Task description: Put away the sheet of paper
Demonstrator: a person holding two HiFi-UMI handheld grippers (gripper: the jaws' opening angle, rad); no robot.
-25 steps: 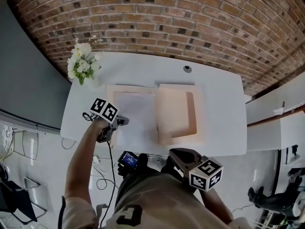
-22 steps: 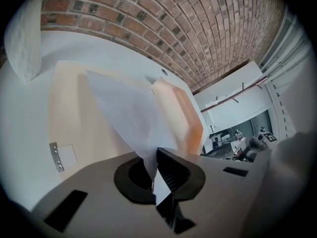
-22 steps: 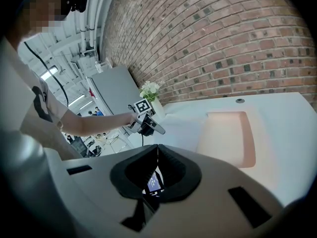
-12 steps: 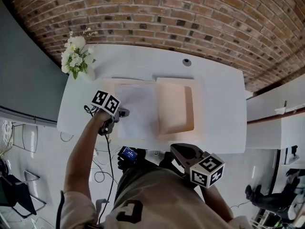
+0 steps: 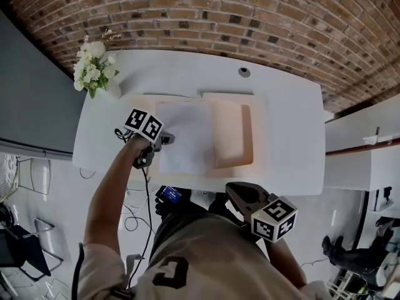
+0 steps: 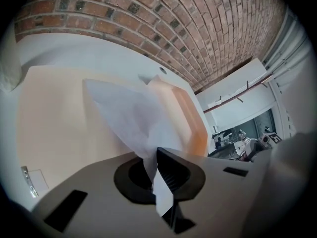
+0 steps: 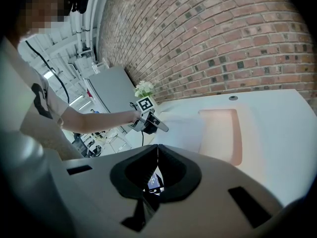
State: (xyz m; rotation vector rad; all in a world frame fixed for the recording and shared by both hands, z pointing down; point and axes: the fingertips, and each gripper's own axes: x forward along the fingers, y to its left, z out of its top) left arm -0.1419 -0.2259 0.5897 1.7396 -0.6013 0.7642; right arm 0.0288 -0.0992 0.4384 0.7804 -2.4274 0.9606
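Note:
A white sheet of paper [image 5: 185, 137] lies over the left half of an open peach folder [image 5: 139, 108] on the white table. My left gripper [image 5: 167, 140] is shut on the sheet's left edge. In the left gripper view the paper [image 6: 130, 119] rises crumpled from between the pads [image 6: 168, 175] and bows up off the folder [image 6: 54, 123]. The folder's other half [image 5: 234, 136] lies to the right of the sheet. My right gripper [image 5: 232, 191] hangs shut and empty near my body, below the table's front edge; its pads [image 7: 166, 165] meet with nothing between them.
A vase of white flowers [image 5: 92, 69] stands at the table's back left corner. A round cable hole [image 5: 244, 72] sits near the back edge. A small screen device [image 5: 167, 195] hangs below the front edge. A brick wall runs behind the table.
My left gripper has moved to the right over the folder, bringing the sheet's left edge with it. The right gripper has stayed near my body.

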